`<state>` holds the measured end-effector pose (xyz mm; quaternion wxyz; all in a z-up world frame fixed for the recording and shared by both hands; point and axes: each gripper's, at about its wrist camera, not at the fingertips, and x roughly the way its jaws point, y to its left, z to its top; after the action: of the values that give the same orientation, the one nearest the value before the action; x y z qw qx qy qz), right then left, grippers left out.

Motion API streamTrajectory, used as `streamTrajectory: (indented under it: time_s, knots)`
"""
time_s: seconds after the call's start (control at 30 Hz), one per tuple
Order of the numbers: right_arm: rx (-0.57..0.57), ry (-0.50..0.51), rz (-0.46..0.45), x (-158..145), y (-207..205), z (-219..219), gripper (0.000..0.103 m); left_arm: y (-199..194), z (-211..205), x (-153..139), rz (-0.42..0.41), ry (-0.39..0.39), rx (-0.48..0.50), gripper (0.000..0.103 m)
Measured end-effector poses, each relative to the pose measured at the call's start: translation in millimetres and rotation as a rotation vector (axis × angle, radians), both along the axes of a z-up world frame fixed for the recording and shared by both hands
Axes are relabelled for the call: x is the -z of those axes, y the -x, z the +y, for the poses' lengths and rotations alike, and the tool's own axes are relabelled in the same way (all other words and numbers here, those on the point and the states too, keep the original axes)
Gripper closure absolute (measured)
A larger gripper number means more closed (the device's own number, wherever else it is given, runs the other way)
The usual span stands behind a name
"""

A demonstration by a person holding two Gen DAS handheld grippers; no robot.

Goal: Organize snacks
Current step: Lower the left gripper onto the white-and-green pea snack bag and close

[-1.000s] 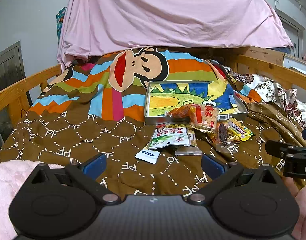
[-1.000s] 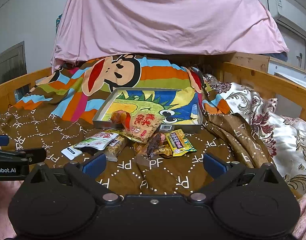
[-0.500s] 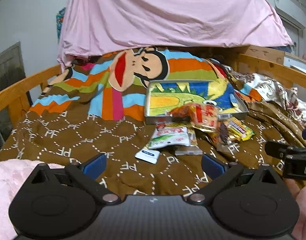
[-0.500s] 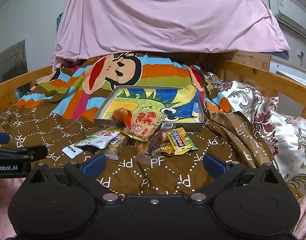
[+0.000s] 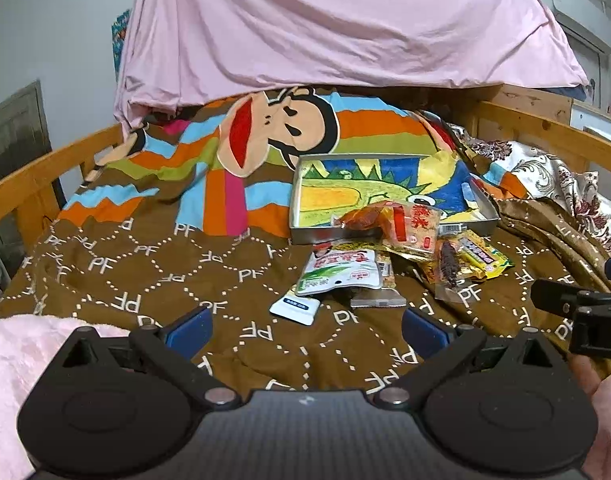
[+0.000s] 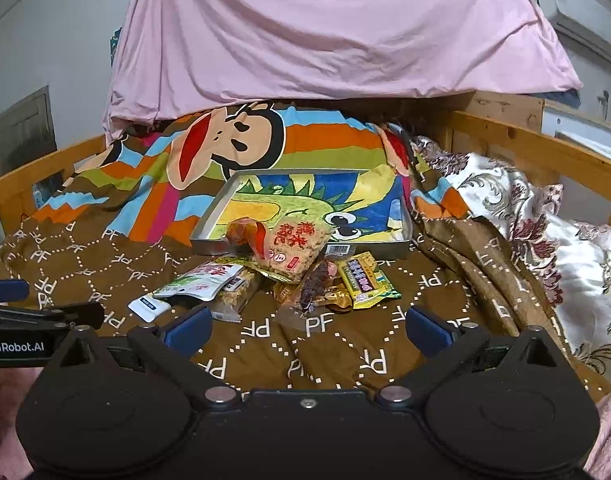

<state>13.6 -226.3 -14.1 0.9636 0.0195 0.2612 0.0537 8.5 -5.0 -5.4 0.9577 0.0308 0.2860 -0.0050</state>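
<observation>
We hold left gripper (image 5: 307,334) and right gripper (image 6: 307,330) spread wide, both empty, low over the bedspread's (image 5: 145,276) near edge, snack packets (image 6: 289,268) heaped against the metal tray's (image 6: 211,216) front rim, bare cloth between.

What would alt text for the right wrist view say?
A pile of snack packets lies on a brown bedspread before a shallow metal tray. The open right gripper hovers in front, holding nothing.
</observation>
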Motion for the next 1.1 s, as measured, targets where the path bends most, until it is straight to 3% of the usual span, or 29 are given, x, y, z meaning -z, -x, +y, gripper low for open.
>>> streamTrajectory:
  time_s: [0.3,0.7,0.9,1.1]
  knots:
    - [-0.068,-0.055,0.091,0.3,-39.1,-11.6,0.0,-39.1,8.5,-5.8,0.084,0.09,0.04,0.0]
    - [-0.161,0.053,0.155,20.5,-110.5,-12.6,0.0,-137.8,14.4,-4.3,0.224,0.02,0.158,0.0]
    - [-0.193,0.104,0.213,45.6,-150.8,-1.3,0.0,-184.1,17.5,19.3,0.334,0.102,0.204,0.0]
    - [-0.188,0.162,0.201,63.1,-178.1,11.1,0.001,-227.3,19.0,46.5,0.449,0.242,0.208,0.0]
